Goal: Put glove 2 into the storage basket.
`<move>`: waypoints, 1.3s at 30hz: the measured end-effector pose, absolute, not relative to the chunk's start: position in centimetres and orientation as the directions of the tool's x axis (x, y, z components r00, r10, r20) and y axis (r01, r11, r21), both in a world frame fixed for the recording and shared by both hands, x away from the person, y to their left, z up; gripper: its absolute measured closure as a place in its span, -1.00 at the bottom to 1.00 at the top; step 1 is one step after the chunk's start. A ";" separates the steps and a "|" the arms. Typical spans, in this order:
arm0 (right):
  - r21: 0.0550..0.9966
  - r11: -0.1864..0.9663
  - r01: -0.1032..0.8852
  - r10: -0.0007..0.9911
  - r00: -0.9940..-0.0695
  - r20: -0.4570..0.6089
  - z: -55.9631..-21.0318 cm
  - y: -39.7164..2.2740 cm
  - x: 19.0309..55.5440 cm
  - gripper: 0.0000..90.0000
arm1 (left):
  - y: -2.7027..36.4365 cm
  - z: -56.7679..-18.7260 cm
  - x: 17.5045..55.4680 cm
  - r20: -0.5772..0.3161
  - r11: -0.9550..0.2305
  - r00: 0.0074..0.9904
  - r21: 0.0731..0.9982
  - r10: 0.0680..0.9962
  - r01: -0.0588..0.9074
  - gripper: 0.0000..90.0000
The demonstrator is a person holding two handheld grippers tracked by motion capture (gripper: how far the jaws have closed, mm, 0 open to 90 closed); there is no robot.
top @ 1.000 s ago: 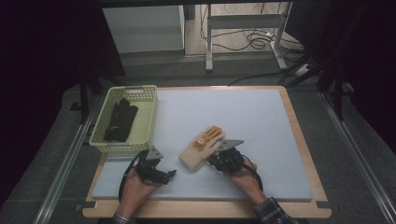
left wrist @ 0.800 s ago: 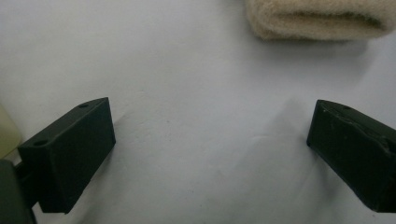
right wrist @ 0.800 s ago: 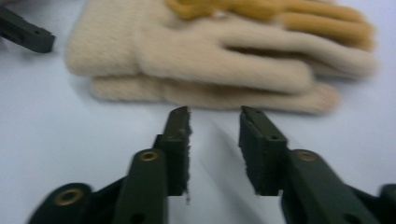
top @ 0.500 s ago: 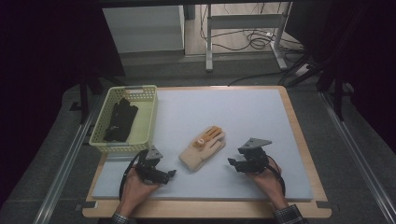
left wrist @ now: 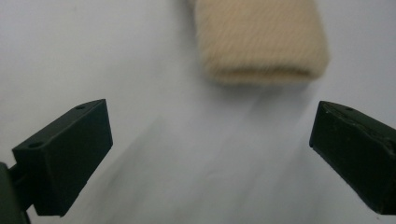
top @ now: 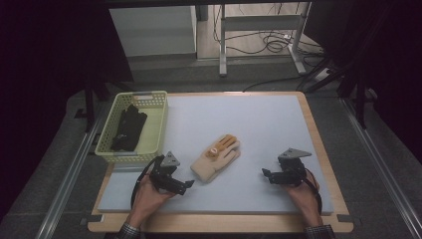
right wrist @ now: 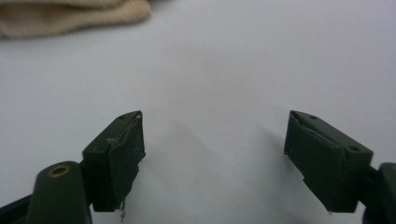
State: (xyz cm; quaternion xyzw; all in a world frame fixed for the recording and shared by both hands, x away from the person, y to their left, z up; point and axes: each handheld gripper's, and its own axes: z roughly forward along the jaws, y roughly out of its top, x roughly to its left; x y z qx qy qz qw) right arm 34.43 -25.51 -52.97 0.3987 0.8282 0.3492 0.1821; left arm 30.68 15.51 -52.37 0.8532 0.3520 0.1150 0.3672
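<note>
A beige knitted glove (top: 216,158) with orange fingertips lies flat on the pale blue mat (top: 259,124), cuff toward the front. My left gripper (top: 187,184) sits just left of the cuff, open, with the cuff (left wrist: 264,42) a little ahead of its tips (left wrist: 210,154). My right gripper (top: 265,174) stands well to the right of the glove, near the front right. Its jaws have just been opening and nothing lies between them (right wrist: 212,149). An edge of the glove (right wrist: 70,16) shows at the top left of the right gripper view.
A yellow-green plastic basket (top: 161,119) stands at the mat's left edge with black gloves (top: 128,129) inside. A wooden border (top: 318,144) frames the mat. Beyond the table's far side are a white cabinet (top: 152,30) and metal legs with cables.
My right gripper let go of the glove, opened and slid right, away from it. The glove stayed flat. My left gripper rose a little beside the cuff.
</note>
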 end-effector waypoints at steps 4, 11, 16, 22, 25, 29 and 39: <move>0.726 0.449 0.521 0.786 -0.617 -0.043 -53.1 -25.4 34.3 -0.59 | 13.8 -51.3 31.8 -0.051 -0.506 0.748 0.706 0.661 0.496 -1.00; 0.728 0.445 0.521 0.787 -0.615 -0.041 -53.1 -25.4 34.3 -0.59 | 10.7 -50.4 34.3 -0.067 -0.522 0.763 0.691 0.643 0.500 -1.00; 0.729 0.444 0.521 0.787 -0.616 -0.039 -53.1 -25.4 34.3 -0.59 | 8.0 -50.6 36.0 -0.046 -0.559 0.771 0.662 0.635 0.500 -1.00; 0.729 0.443 0.521 0.787 -0.616 -0.038 -53.1 -25.4 34.2 -0.59 | 5.7 -51.9 37.9 -0.036 -0.597 0.772 0.612 0.635 0.519 -1.00; 0.729 0.444 0.520 0.787 -0.616 -0.039 -53.1 -25.4 34.2 -0.59 | 4.7 -52.4 38.1 -0.020 -0.619 0.775 0.590 0.632 0.519 -1.00; 0.729 0.445 0.520 0.787 -0.616 -0.040 -53.1 -25.4 34.2 -0.59 | 3.9 -52.9 38.4 0.011 -0.640 0.773 0.568 0.635 0.517 -1.00; 0.729 0.446 0.519 0.787 -0.615 -0.044 -53.2 -25.4 34.2 -0.59 | 3.9 -52.5 38.1 -0.031 -0.633 0.783 0.570 0.621 0.525 -0.52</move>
